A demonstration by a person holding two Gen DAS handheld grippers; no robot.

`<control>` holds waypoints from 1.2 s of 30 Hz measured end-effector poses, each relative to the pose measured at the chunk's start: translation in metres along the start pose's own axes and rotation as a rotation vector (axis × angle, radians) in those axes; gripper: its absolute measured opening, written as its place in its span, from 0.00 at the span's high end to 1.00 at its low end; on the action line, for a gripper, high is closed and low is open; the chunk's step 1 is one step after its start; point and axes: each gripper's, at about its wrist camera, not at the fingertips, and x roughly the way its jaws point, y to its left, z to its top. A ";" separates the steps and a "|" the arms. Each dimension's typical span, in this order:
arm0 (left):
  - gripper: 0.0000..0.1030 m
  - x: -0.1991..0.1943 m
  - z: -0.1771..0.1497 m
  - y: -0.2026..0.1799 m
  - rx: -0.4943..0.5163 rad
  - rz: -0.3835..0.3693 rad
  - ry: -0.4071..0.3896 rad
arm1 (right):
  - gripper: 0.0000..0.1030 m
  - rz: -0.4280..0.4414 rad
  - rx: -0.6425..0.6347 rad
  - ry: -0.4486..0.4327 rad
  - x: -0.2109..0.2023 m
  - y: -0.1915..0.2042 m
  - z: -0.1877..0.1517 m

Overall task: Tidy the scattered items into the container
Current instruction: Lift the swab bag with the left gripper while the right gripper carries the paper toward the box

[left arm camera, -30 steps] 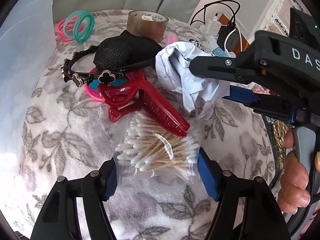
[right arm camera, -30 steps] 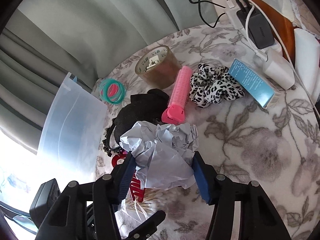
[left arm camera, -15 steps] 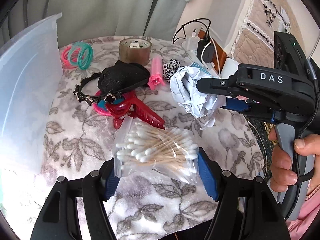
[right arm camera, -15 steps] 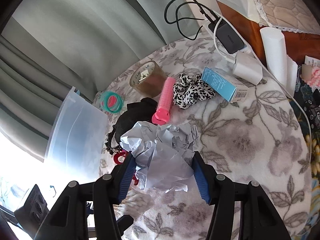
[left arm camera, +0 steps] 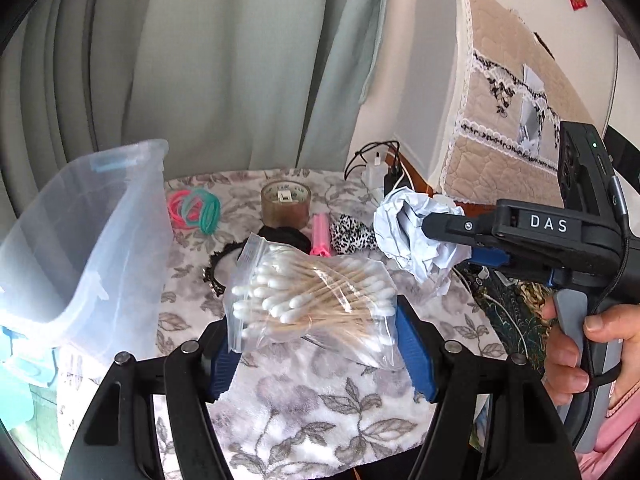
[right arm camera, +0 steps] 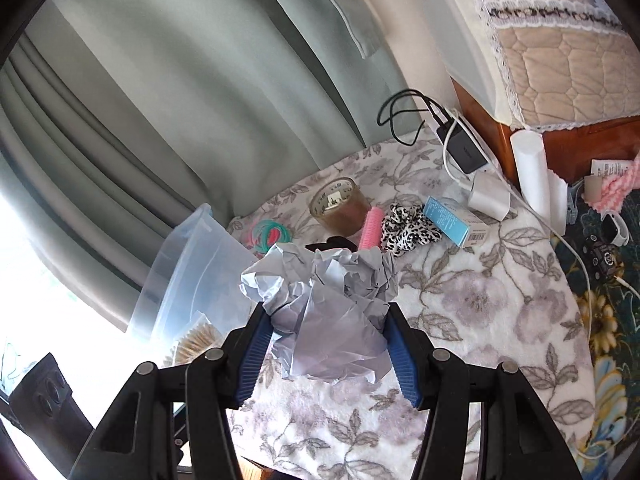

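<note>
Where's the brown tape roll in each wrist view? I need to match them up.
Left wrist: tape roll sits upper centre, behind the lifted cotton swab bag.
Right wrist: tape roll is at centre, just above the crumpled paper.
Shared landmark: the pink hair roller lies right beside it in both.

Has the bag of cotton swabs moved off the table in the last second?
Yes. The bag of cotton swabs, gripped by the left gripper, has risen off the floral cloth, away from the hair things.

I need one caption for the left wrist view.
Left gripper lifts a cotton swab bag beside the clear container.
</note>
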 end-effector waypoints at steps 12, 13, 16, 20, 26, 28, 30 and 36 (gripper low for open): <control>0.31 -0.090 0.021 0.065 -0.099 0.178 -0.221 | 0.42 0.094 -0.169 -0.069 -0.032 0.093 0.001; 0.31 -0.097 0.021 0.073 -0.121 0.194 -0.235 | 0.42 0.103 -0.188 -0.065 -0.030 0.103 0.000; 0.31 -0.112 0.020 0.096 -0.169 0.249 -0.262 | 0.42 0.133 -0.247 -0.046 -0.020 0.132 -0.007; 0.31 -0.126 0.012 0.122 -0.213 0.311 -0.270 | 0.42 0.166 -0.319 -0.012 -0.004 0.167 -0.019; 0.31 -0.131 0.000 0.156 -0.266 0.373 -0.250 | 0.42 0.191 -0.387 0.042 0.019 0.197 -0.036; 0.31 -0.130 -0.004 0.166 -0.283 0.380 -0.237 | 0.42 0.192 -0.398 0.057 0.027 0.202 -0.038; 0.31 -0.120 -0.005 0.173 -0.297 0.392 -0.221 | 0.42 0.195 -0.406 0.071 0.033 0.208 -0.040; 0.31 -0.104 -0.007 0.200 -0.335 0.415 -0.190 | 0.42 0.201 -0.429 0.117 0.062 0.226 -0.042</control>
